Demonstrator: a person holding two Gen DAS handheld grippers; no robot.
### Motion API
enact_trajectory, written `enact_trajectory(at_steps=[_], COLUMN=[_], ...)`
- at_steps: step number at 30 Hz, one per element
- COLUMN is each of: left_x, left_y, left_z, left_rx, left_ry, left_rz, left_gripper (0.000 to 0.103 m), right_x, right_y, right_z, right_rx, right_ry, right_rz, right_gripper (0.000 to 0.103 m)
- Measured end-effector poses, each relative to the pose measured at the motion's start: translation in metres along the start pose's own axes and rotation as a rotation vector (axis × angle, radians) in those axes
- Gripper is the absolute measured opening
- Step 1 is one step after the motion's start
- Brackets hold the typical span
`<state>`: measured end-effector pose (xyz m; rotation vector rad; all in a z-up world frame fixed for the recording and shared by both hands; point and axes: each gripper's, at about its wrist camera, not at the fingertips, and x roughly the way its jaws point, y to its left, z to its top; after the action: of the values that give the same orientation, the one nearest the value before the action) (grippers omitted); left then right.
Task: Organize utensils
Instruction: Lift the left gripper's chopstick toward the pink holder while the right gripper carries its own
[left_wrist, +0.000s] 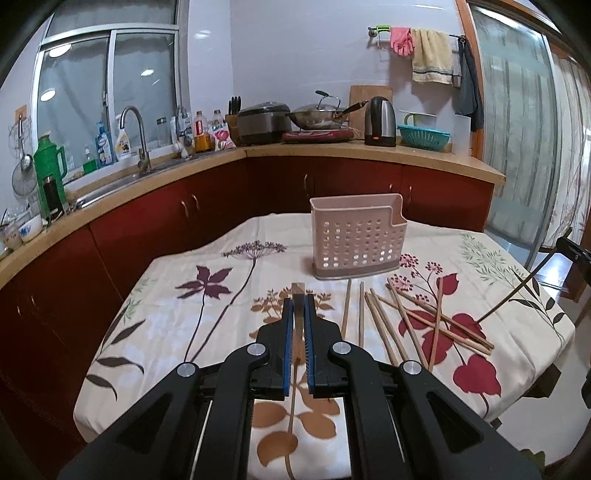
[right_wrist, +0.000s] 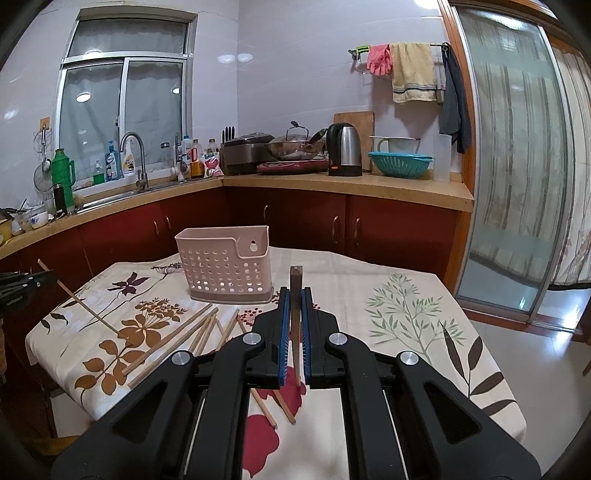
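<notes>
Both hand-held grippers are loaded. Your left hand-held gripper (left_wrist: 299, 295) pinches one chopstick (left_wrist: 297, 287); your right hand-held gripper (right_wrist: 294, 293) pinches a darker chopstick (right_wrist: 296, 275). The pink holder (left_wrist: 356, 236) stands ahead of both on the tabletop (left_wrist: 177, 266), loose chopsticks (left_wrist: 424, 321) lying short of it. Judged step: carry and drop. Next, you must tip each stick upright over the holder's open top.

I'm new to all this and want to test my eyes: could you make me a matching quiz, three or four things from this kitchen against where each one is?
Things:
1. pink holder
2. loose chopsticks
3. kettle
4. pink gloves

Places:
A. hanging on the wall rail
B. scattered flat on the floral cloth
C. standing upright on the table
D. on the counter beside the teal colander

Pairs: 1-C, 2-B, 3-D, 4-A
</notes>
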<state>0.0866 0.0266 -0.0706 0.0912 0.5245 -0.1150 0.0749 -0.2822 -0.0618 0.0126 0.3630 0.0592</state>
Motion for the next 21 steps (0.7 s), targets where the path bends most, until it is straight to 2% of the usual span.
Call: enact_trajectory(at_steps=[12, 21], left_x=[0.013, 0.017], left_y=[0.000, 0.004], left_z=[0.030, 0.083], left_rx=[-0.002, -0.026], left_ry=[-0.053, -0.166], left_rz=[-0.035, -0.092], left_gripper=[0.006, 0.006], right_x=[0.010, 0.023], right_y=[0.002, 0.015], right_z=[0.029, 0.076], right_rx=[0.003, -0.026], right_ry=[-0.041, -0.145], right_rz=[0.035, 0.099], right_gripper=[0.006, 0.006])
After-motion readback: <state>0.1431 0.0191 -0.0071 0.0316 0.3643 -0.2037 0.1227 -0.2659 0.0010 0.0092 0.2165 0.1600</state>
